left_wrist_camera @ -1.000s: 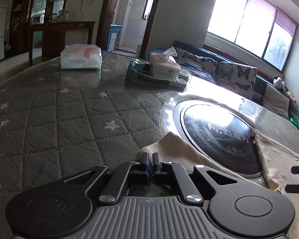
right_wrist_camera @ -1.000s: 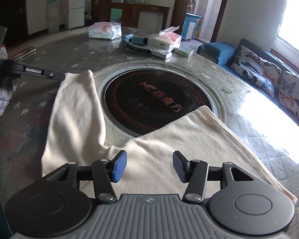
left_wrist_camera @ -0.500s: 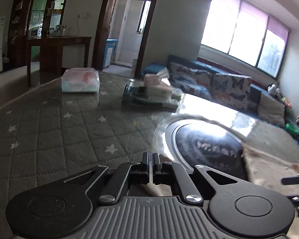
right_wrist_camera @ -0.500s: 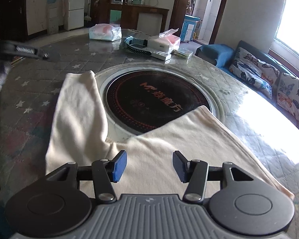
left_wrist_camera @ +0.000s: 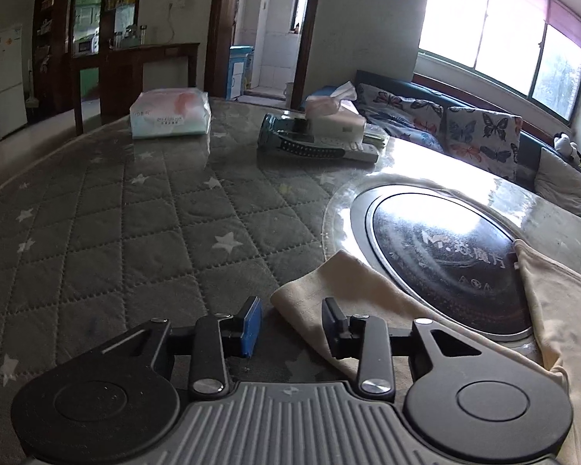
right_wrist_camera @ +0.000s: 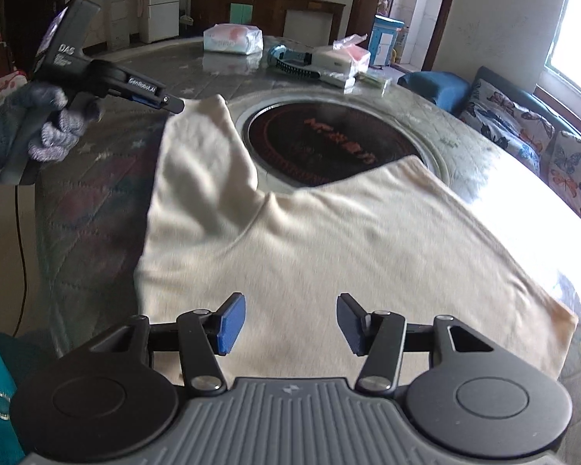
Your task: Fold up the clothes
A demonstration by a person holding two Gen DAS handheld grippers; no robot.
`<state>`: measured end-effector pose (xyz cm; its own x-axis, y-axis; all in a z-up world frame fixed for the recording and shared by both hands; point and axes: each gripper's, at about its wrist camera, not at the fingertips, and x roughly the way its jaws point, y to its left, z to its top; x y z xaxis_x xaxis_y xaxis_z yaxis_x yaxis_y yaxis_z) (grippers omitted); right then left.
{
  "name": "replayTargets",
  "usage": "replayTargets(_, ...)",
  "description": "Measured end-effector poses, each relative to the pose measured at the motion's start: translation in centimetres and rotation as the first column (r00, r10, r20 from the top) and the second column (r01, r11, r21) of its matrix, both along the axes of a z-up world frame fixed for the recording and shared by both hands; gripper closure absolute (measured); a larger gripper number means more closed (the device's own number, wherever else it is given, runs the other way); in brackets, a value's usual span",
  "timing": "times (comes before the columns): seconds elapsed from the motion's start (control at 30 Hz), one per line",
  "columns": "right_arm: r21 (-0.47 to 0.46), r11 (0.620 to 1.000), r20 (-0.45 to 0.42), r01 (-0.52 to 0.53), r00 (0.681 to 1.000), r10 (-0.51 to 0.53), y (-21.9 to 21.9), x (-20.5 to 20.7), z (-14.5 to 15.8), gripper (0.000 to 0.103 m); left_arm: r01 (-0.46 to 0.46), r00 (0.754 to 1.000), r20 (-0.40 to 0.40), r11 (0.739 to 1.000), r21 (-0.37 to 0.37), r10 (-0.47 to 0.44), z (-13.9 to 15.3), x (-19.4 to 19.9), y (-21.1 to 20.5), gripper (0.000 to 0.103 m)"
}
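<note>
Lying flat on the table [left_wrist_camera: 143, 232], partly over its dark round plate [right_wrist_camera: 329, 143], the cream garment [right_wrist_camera: 329, 240] waited. The left gripper [left_wrist_camera: 290, 323] had just been opening, empty, beside the sleeve tip [left_wrist_camera: 329, 290]; the right gripper [right_wrist_camera: 290, 323] hovered released above, probably to begin a fold.

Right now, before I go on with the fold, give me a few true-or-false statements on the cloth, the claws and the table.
1. The cream garment lies partly over the round black cooktop. True.
2. The left claw is clamped on the garment's corner. False: its jaws have just been opening and stand apart; the corner lies by them, unpinched.
3. The right claw holds a fold of cloth. False: it is open above the garment, nothing between its pads.
4. A tissue box sits at the table's far side. True.
5. The garment is already folded into a small square. False: it is spread out, one sleeve extended.
</note>
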<state>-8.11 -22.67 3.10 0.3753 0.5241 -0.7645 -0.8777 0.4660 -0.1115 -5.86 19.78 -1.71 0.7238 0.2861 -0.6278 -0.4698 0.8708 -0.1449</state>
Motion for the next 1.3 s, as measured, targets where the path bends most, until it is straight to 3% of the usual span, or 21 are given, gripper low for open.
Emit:
replayTargets(0.07,0.005,1.0,-0.01,0.013,1.0,-0.013,-0.4,-0.1,-0.2,0.05,-0.003,1.0,0.006,1.0,-0.012,0.003,-0.2,0.1,0.2,0.076)
replayTargets(0.13,0.014,1.0,-0.017,0.027,1.0,-0.027,-0.7,-0.1,-0.3,0.05,-0.002,1.0,0.012,1.0,-0.025,0.003,-0.3,0.2,0.4,0.094)
replayTargets(0.33,0.051,0.996,-0.026,0.069,0.997,-0.067,-1.8,0.1,0.1,0.05,0.029,0.994,0.106,0.999,-0.023,-0.026,2.3,-0.5,-0.7,0.099)
replayTargets(0.47,0.074,0.992,-0.026,0.102,0.995,-0.1,-2.9,0.4,0.5,0.05,0.153,0.964,0.222,0.988,-0.006,-0.148,6.9,-1.1,-4.2,0.099)
replayTargets(0.57,0.09,0.987,-0.025,0.137,0.991,-0.135,-4.0,0.7,0.7,0.05,0.27,0.915,0.299,0.962,0.043,-0.27,10.4,-1.6,-8.1,0.099)
replayTargets(0.7,0.114,0.976,-0.031,0.185,0.983,-0.182,-5.9,0.9,0.9,0.05,0.426,0.829,0.359,0.9,0.091,-0.428,13.3,-2.2,-13.6,0.099)
replayTargets(0.93,0.13,0.958,-0.047,0.255,0.967,-0.251,-8.8,0.9,0.8,0.05,0.685,0.648,0.332,0.715,0.14,-0.685,13.0,-2.0,-22.3,0.094)
replayTargets(1.03,0.131,0.952,-0.056,0.277,0.961,-0.272,-9.8,0.7,0.6,0.05,0.711,0.634,0.264,0.683,0.171,-0.727,11.6,-1.6,-23.5,0.093)
replayTargets(1.2,0.126,0.946,-0.066,0.3,0.954,-0.294,-11.3,0.2,0.6,0.05,0.684,0.683,0.148,0.697,0.215,-0.716,9.1,-1.6,-20.9,0.093)
replayTargets(1.3,0.126,0.943,-0.066,0.307,0.951,-0.301,-12.1,0.0,0.9,0.05,0.69,0.697,0.048,0.686,0.23,-0.716,6.9,-2.5,-19.1,0.091)
